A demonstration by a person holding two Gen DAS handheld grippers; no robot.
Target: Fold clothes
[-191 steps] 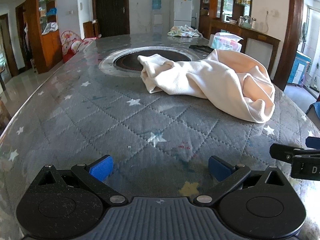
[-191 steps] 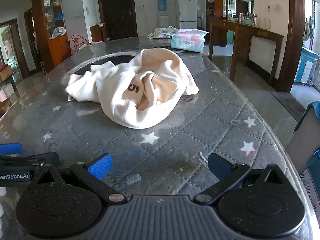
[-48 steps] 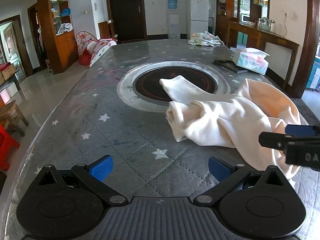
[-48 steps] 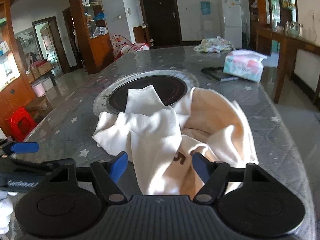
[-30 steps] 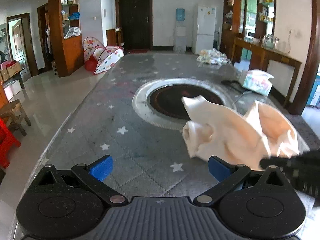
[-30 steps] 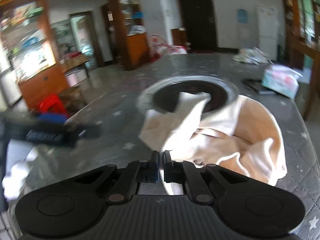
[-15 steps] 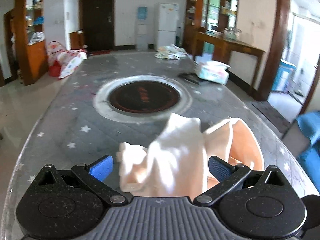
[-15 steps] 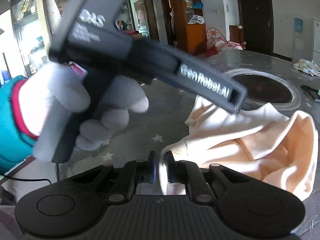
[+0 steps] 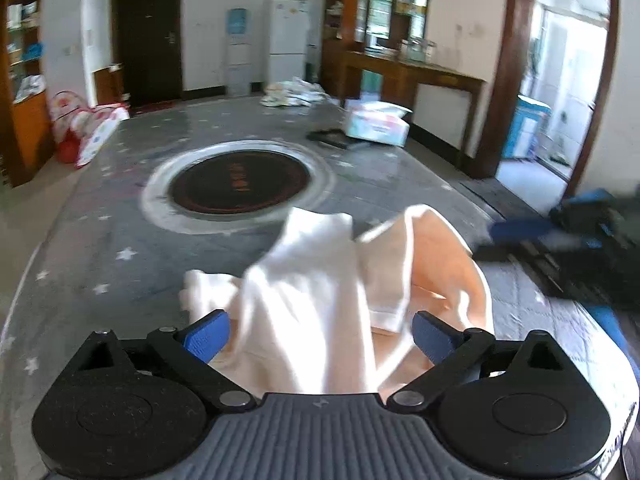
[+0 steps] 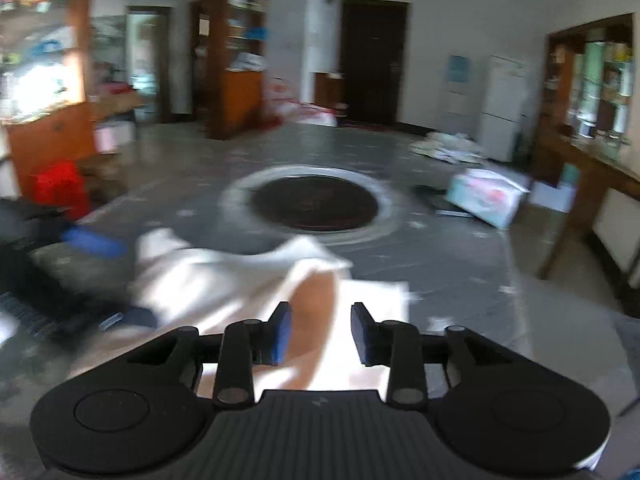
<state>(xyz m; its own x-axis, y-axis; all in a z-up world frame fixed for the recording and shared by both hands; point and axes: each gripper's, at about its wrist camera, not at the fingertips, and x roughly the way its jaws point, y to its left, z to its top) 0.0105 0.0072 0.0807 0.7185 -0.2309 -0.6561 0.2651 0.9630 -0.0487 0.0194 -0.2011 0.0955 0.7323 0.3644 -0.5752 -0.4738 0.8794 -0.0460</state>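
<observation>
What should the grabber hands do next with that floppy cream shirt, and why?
Probably shut the left gripper on the cream shirt. Its jaws stand wide open with cloth bunched between them, and the right gripper is open too, so nothing holds the crumpled shirt yet.

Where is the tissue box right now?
In the left wrist view the tissue box sits far back on the right side of the table, beyond the round black hob.

Soft matt cream cloth garment (image 9: 320, 300) on glossy quilted star-print table cover (image 9: 100, 248).
</observation>
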